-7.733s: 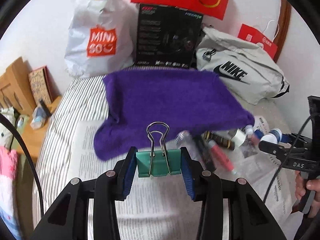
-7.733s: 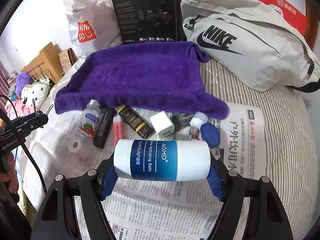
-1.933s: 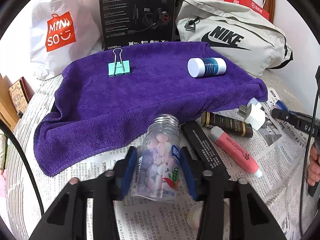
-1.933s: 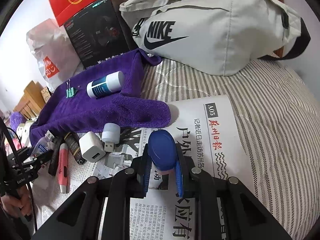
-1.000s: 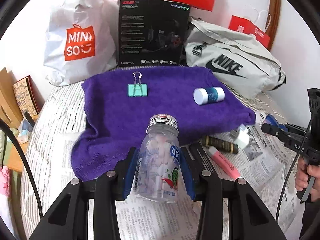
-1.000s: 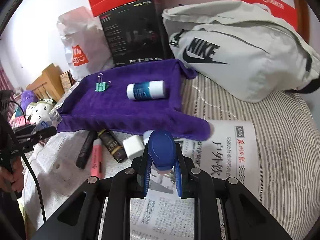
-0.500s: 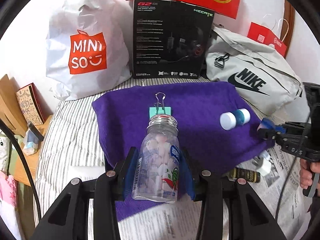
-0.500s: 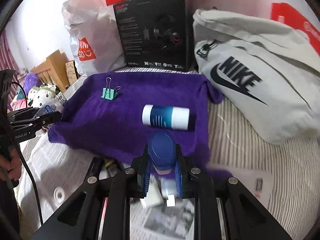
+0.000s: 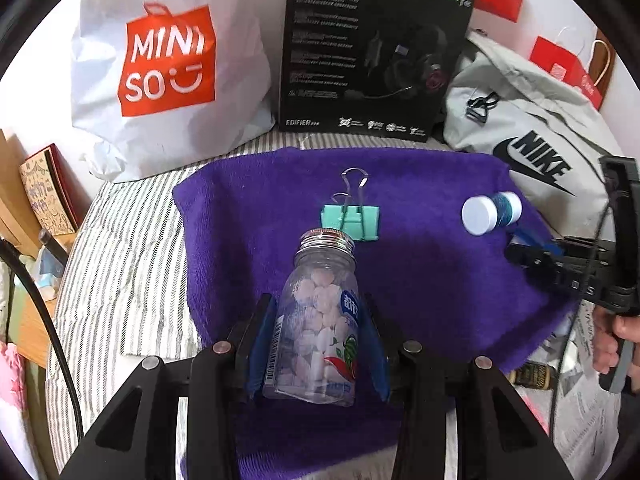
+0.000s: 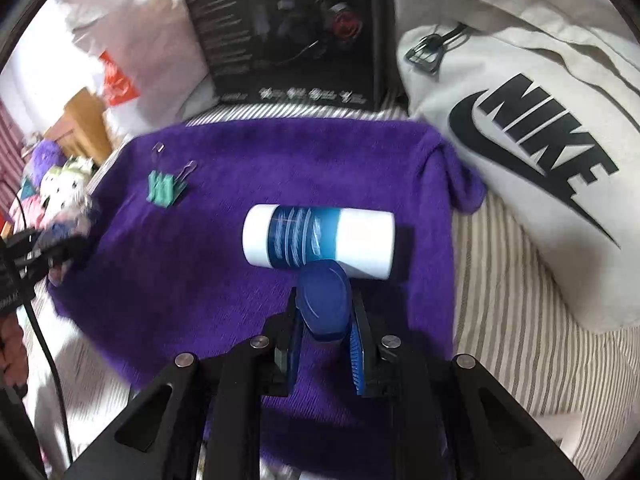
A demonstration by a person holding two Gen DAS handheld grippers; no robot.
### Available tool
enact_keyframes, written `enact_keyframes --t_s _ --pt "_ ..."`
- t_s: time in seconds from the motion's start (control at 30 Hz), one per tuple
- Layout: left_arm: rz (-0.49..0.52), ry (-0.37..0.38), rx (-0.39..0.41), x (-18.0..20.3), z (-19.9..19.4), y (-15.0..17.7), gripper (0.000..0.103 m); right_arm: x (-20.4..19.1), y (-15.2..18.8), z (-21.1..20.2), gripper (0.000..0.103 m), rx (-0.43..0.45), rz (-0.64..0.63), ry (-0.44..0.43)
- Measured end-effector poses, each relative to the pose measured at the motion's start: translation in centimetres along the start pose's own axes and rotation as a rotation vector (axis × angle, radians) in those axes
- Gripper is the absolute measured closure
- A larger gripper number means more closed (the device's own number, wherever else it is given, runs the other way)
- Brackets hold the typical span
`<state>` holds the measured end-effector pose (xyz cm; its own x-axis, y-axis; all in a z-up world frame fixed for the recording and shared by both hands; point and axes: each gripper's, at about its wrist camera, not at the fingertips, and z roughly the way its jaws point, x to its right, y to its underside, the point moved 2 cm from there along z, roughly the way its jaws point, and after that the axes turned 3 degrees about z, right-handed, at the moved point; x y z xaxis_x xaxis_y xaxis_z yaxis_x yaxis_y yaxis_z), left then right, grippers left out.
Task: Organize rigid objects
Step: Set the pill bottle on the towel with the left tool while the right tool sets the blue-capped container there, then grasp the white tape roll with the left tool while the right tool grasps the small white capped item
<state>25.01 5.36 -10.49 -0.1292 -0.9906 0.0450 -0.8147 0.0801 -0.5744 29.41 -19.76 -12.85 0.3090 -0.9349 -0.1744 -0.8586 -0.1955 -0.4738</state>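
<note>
My left gripper [image 9: 318,340] is shut on a clear candy bottle [image 9: 318,320] with a silver cap, held over the purple towel [image 9: 420,280] just short of the green binder clip [image 9: 350,218]. My right gripper [image 10: 326,336] is shut on a small blue-capped container [image 10: 325,304], held over the towel [image 10: 200,272] right next to the lying white-and-blue lotion bottle [image 10: 318,242]. The clip [image 10: 164,188] lies at the towel's far left. The right gripper also shows at the right of the left wrist view [image 9: 532,250], near the lotion bottle [image 9: 490,212].
A Miniso bag [image 9: 160,64], a black headset box [image 9: 372,48] and a grey Nike bag [image 9: 532,140] stand along the back. A dark tube [image 9: 530,374] lies on newspaper at the right. The striped bed [image 10: 512,312] extends right of the towel.
Both grippers have moved forward over the towel with their objects still held. The candy bottle is closer to the clip; the blue-capped container is now beside the lotion bottle.
</note>
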Motion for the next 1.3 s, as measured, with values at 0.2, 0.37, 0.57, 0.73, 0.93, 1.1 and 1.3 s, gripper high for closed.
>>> enact_keyframes --t_s 0.2,0.37,0.57,0.73,0.93,1.1,1.3 --pt "-0.012 -0.006 -0.032 -0.5 2.1 -0.6 0.063 0.1 -0.6 0.6 0.083 0.007 -0.024 0.004" --pt "0.024 -0.036 -0.046 0.1 3.2 -0.9 0.063 -0.3 -1.1 1.3 0.083 0.016 -0.057 0.034" --pt "0.062 -0.066 -0.058 0.8 3.6 -1.2 0.062 -0.5 -0.6 1.3 0.083 0.031 -0.097 0.049" --pt "0.056 -0.070 -0.074 0.9 3.8 -1.3 0.062 -0.5 -0.5 1.3 0.082 0.036 -0.117 0.039" --pt "0.040 -0.060 -0.110 0.8 3.6 -0.9 0.044 -0.5 0.1 0.7 0.065 0.015 -0.135 -0.004" --pt "0.032 -0.056 -0.128 1.0 2.8 0.2 0.040 -1.9 1.0 0.5 0.051 -0.001 -0.204 0.046" --pt "-0.022 -0.027 -0.111 0.9 0.5 1.3 0.040 -1.2 2.1 -1.5 0.050 0.006 -0.144 0.042"
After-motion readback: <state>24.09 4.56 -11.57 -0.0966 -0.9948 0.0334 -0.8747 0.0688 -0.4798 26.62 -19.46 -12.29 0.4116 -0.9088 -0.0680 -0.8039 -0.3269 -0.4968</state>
